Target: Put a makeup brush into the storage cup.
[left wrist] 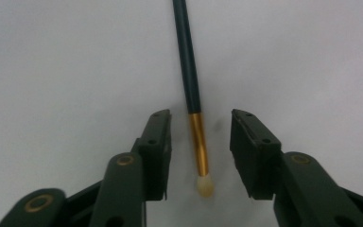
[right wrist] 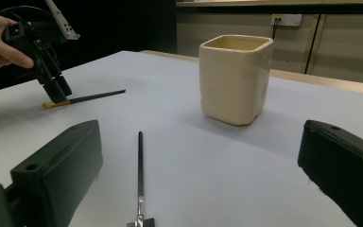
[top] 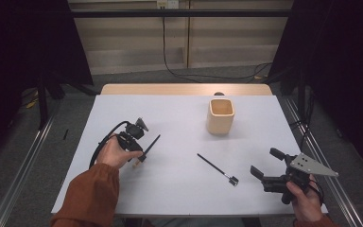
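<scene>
A dark-handled brush (left wrist: 189,71) with a gold ferrule and a pale tip lies flat on the white table (top: 170,109). My left gripper (left wrist: 200,117) points down over it, open, with a jaw on each side of the ferrule and a gap at both. In the high view this left gripper (top: 139,158) is at the table's left, over the near end of the brush (top: 150,144). My right gripper (top: 264,161) hovers at the front right, open wide with nothing between its jaws. A thin black brush (top: 216,169) lies in front of it.
A cream square cup (top: 220,116) stands upright at the back right of the table, also seen ahead in the right gripper view as the cup (right wrist: 234,78). Metal rails run along both sides of the table.
</scene>
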Demonstrator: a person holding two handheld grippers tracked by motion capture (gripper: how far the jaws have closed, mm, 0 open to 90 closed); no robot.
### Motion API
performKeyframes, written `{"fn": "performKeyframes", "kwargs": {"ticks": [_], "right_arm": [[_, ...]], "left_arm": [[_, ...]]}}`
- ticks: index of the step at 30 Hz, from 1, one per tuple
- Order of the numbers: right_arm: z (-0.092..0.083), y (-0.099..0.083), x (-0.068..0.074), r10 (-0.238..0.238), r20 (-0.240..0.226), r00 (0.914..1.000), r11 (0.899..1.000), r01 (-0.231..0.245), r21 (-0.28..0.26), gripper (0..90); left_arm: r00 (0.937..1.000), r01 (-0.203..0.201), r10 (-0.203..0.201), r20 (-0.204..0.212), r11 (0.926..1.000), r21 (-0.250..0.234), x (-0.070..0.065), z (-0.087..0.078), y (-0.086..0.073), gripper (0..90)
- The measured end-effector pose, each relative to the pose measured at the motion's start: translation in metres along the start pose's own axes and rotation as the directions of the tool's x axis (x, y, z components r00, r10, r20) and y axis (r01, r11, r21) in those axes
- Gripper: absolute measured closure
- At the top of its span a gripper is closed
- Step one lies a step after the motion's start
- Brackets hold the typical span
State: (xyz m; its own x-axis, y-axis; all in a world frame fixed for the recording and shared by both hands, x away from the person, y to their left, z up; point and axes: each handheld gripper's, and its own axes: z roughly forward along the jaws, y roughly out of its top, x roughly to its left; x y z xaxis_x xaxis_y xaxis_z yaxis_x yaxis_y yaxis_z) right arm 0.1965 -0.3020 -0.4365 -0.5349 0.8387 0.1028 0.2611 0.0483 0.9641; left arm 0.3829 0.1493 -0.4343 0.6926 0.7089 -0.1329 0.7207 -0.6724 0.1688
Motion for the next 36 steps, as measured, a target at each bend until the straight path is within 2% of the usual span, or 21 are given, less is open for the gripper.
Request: {"fn": "performKeyframes", "kwargs": {"ticks": [2,6,10,14,18,22,28,36], "right_arm": [[0.0,0.0,0.0,0.001,0.001,1.0,1.0,-0.001,0.0,0.0],[0.0,0.0,0.0,0.0,0.0,1.0,1.0,0.0,0.0,0.0],[0.0,0.0,0.0,0.0,0.001,1.0,1.0,0.0,0.001,0.0],[0.0,0.0,0.0,-0.002,0.001,1.0,1.0,0.002,0.001,0.0],[0.0,0.0,0.001,-0.004,0.002,1.0,1.0,0.004,0.001,0.0],[0.0,0.0,0.001,-0.005,0.001,1.0,1.0,0.005,0.002,0.0],[0.0,0.0,0.0,-0.002,0.003,1.0,1.0,0.002,0.005,0.0],[0.001,0.0,0.0,0.001,0.004,1.0,1.0,-0.001,0.006,0.1]], "left_arm": [[0.9999,-0.005,0.005,-0.014,0.9999,0.01,-0.001,0.001,0.001,63.6],[0.9999,-0.003,0.003,0.01,0.9999,0.016,-0.002,0.003,0.002,67.3],[0.9998,-0.017,0.017,-0.002,0.9991,0.039,-0.003,0.008,0.004,70.5],[1.0,-0.001,0.001,-0.008,0.9989,0.046,-0.003,0.009,0.004,72.9],[0.9996,-0.003,0.004,-0.028,0.9985,0.054,-0.001,0.011,0.005,78.3],[0.9996,0.014,-0.012,-0.025,0.9982,0.059,0.0,0.012,0.006,83.5],[0.9995,-0.001,0.003,-0.031,0.9979,0.064,0.0,0.011,0.006,84.5],[0.9999,0.014,-0.014,0.004,0.9986,0.05,0.004,0.009,0.005,84.8]]}}
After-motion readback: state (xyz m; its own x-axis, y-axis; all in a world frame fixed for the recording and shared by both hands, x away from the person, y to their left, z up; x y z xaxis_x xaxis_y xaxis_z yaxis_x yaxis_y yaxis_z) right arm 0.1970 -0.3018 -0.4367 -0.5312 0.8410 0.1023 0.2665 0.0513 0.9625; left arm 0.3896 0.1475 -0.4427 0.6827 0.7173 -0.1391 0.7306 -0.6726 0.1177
